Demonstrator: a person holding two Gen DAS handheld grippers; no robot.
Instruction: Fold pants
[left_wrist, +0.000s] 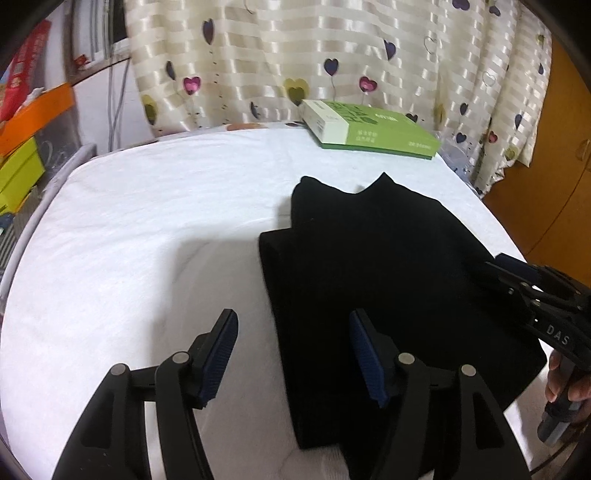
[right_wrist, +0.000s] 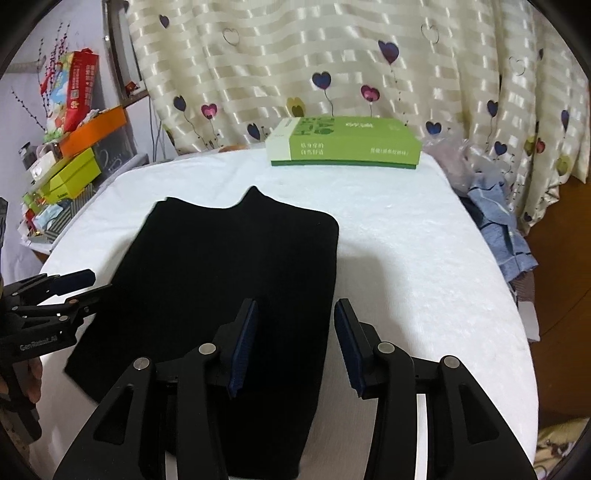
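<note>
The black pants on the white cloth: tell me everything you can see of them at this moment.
The pants are plain black, matte, soft-looking fabric, folded into a flat, roughly rectangular stack of layers. The far edge shows two peaks with a notch between them. One layer's edge steps in from the one below on the left wrist view. They lie flat on the white cloth, short of the green box. Both sets of jaws stand open at the near corners; no pad presses the fabric.

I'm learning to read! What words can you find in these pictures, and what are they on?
"DAS": on the right gripper.
"GenRobot.AI": on the left gripper.
Green box: Chinese print, too blurred to read.
Red box and yellow-green box: print too small to read.
</note>
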